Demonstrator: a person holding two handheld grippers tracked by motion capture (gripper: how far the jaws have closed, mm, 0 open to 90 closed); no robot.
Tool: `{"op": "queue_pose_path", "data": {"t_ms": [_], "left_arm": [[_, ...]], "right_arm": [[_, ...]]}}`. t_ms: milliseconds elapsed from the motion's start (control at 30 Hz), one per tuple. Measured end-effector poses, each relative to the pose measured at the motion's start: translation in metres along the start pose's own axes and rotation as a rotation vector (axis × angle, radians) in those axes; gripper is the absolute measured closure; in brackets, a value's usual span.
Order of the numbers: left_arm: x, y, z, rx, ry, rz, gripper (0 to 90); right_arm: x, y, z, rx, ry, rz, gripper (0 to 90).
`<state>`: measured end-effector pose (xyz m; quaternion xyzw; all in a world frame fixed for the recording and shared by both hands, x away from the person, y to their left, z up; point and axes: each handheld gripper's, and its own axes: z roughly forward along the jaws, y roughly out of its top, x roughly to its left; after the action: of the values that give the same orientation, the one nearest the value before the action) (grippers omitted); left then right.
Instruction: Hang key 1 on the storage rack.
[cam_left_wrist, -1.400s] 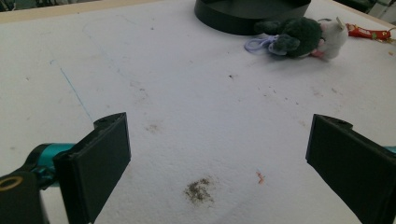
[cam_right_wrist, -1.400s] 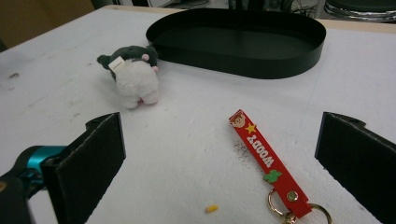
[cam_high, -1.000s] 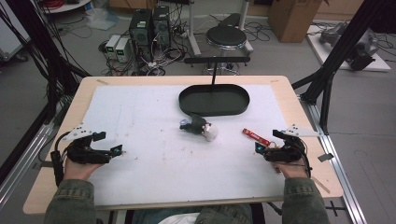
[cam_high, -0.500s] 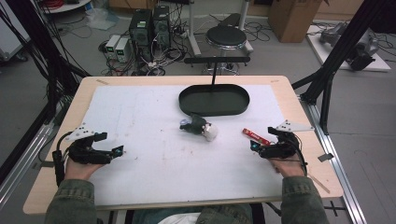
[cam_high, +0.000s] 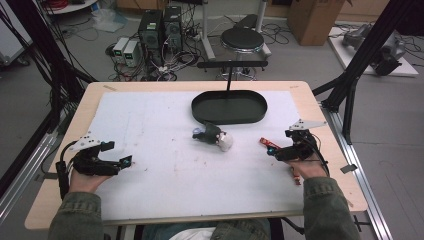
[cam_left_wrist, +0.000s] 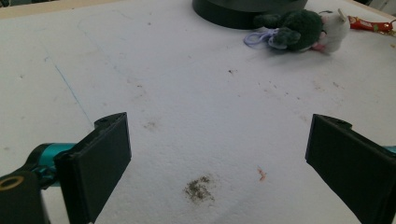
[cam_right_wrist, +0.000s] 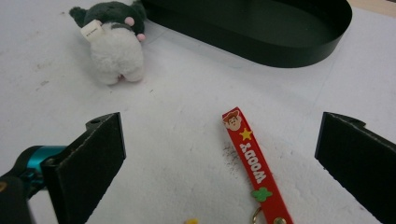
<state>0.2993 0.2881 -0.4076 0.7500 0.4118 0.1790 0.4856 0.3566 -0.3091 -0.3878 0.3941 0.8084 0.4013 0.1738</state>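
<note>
- The right gripper (cam_right_wrist: 219, 158) is held released, jaws spread wide and nothing between the pads; it is seen low over the white mat (cam_high: 150, 130) at the person's right.
- The red strap (cam_right_wrist: 254, 170), a flat keychain strap printed "WOODY", is found just ahead of that gripper, lying flat on the mat inside the span of the open jaws and nearer the right-hand jaw.
- Long axis: it runs away from the gripper, roughly along the line of approach, tilted slightly leftward at the far end. The printed face is at the far end; the metal ring end points back toward the gripper.
- Judgement: the right gripper is by far the nearer, and a grasp across the strap's narrow width is expected.
- The left gripper (cam_left_wrist: 219, 158) is likewise released and empty, well apart from the strap.
- The plush toy (cam_right_wrist: 114, 39) lies farther ahead to the left; the black tray (cam_right_wrist: 299, 51) lies beyond.
</note>
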Motion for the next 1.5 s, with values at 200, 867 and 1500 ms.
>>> {"op": "queue_pose_path", "data": {"t_ms": [200,867,1500], "left_arm": [[0.000,0.000,0.000,-0.003,0.000,0.000,7.2],[0.002,0.000,-0.003,-0.043,0.006,-0.004,7.2],[0.002,0.000,-0.001,-0.056,0.001,0.004,7.3]], "right_arm": [[-0.010,0.012,0.010,0.089,-0.019,-0.026,0.7],[-0.047,0.017,0.064,0.458,0.005,-0.107,30.0],[-0.039,0.017,0.061,0.497,0.059,-0.056,74.8]]}}
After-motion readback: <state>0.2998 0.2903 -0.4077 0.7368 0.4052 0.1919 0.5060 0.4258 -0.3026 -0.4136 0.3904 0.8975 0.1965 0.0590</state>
